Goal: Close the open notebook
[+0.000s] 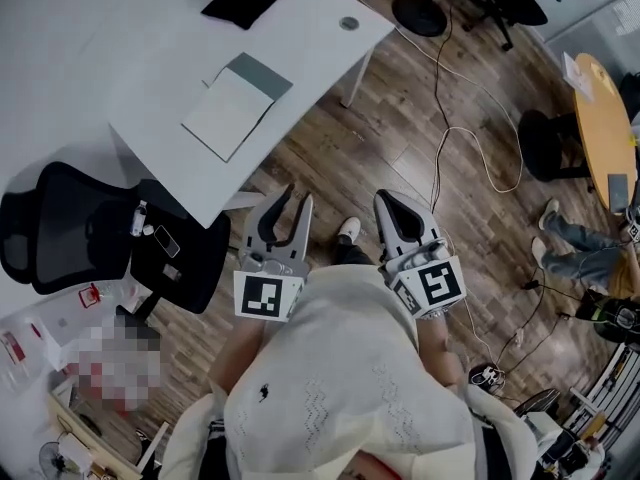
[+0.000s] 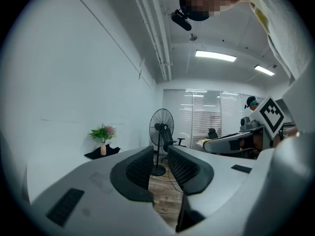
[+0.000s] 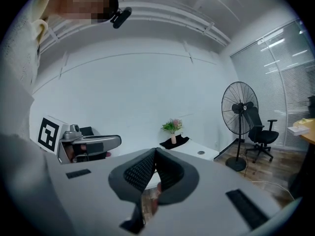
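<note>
I am holding both claws out level in front of the person's chest, above the wooden floor (image 1: 400,138) and short of the white worktop (image 1: 120,38). The left claw (image 1: 298,200) has its 2 jaws apart with nothing between them; through the gap I see only floor and a standing fan (image 2: 161,127). The right claw (image 1: 392,203) has its jaws together at the tips and holds nothing. The notebook (image 1: 232,108) lies on the worktop near the edge closest to me, with a pale page facing up and a grey-green panel at its far end. It is well apart from both claws. A black office chair (image 1: 60,228) stands at the left.
</note>
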`<state>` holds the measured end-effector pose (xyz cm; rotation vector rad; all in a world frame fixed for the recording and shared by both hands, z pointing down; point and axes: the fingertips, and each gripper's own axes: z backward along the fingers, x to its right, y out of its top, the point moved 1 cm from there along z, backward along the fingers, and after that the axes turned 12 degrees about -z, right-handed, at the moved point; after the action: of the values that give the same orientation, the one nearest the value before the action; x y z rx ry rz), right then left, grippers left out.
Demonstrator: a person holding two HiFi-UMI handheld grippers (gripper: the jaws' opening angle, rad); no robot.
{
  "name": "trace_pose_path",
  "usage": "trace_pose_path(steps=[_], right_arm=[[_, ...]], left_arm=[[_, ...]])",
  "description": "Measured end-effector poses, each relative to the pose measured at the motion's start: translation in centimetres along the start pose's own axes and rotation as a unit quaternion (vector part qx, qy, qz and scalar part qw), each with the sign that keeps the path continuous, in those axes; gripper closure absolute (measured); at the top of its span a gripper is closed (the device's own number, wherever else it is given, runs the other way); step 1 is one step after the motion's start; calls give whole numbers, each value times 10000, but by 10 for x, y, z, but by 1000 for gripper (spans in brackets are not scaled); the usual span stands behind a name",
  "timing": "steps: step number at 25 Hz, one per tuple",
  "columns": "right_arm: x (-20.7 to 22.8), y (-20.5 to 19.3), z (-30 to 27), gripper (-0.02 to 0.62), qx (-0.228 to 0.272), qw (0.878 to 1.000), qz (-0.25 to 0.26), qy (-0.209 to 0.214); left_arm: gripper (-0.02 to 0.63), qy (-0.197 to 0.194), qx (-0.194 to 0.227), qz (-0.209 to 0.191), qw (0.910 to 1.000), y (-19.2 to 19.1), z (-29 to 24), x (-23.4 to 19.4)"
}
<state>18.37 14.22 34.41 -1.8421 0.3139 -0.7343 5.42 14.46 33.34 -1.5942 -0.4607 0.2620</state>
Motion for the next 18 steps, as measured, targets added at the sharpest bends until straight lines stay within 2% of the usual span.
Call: trace_pose_path(steps=[10, 18], right_arm=[[72, 26, 3, 595, 11, 9998, 83, 178], [97, 31, 2, 595, 4, 9998, -69, 191]], left_arm=[[514, 191, 101, -25, 9998, 12, -64, 34], [514, 181, 13, -43, 9998, 12, -86, 46]])
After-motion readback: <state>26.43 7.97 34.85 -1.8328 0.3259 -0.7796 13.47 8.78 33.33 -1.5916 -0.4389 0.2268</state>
